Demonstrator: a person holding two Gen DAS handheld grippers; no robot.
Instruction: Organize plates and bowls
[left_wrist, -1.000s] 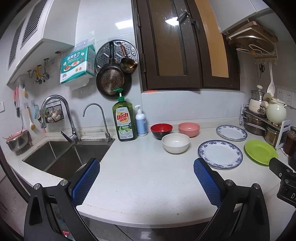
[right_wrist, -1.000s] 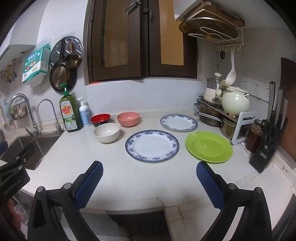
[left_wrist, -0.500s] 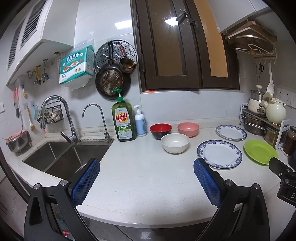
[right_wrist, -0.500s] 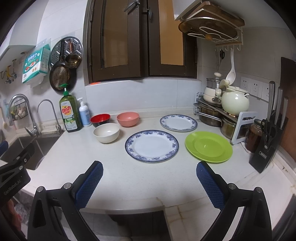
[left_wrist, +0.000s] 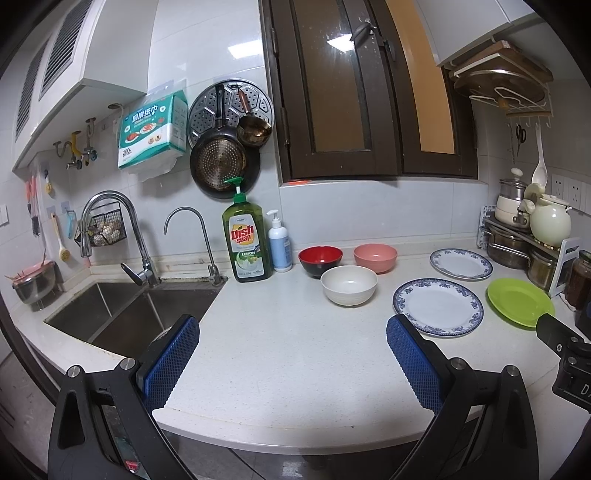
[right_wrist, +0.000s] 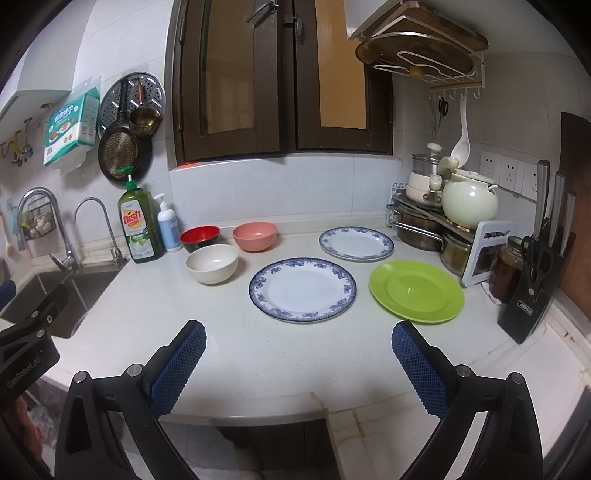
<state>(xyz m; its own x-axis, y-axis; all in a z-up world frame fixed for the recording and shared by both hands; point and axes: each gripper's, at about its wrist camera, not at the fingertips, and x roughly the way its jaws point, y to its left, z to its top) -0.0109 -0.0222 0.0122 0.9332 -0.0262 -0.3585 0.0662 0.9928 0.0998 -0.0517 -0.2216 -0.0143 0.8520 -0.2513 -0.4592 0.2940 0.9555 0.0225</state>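
Looking from the left wrist, three bowls sit on the white worktop (left_wrist: 280, 343) with nothing in them: a red bowl (left_wrist: 320, 259), a pink bowl (left_wrist: 375, 256) and a white bowl (left_wrist: 348, 284) in front of the two. To the right lie a big blue-rimmed plate (left_wrist: 438, 312), a small blue-rimmed plate (left_wrist: 461, 263) behind it, and a green plate (left_wrist: 520, 302). All three plates are bare. A green dish soap bottle (left_wrist: 245, 242) stands beside the sink (left_wrist: 122, 314). The left tool (left_wrist: 291, 363) hangs over the front of the worktop, its blue pads spread wide. It holds nothing and touches nothing.

From the right wrist, the same bowls and plates show. The white bowl (right_wrist: 212, 263) is just left of the big blue-rimmed plate (right_wrist: 303, 289), and the green plate (right_wrist: 416, 290) lies to the right of that plate. The small blue-rimmed plate (right_wrist: 356, 243) sits farther back, near a rack of pots (right_wrist: 424, 225). A knife block (right_wrist: 535, 291) stands at the far right. The right tool (right_wrist: 298, 360) is also spread wide and empty, above the worktop's front edge.

Compared with a second ago, almost nothing has changed. No bowl or plate has moved, and both tools are as wide apart as before.
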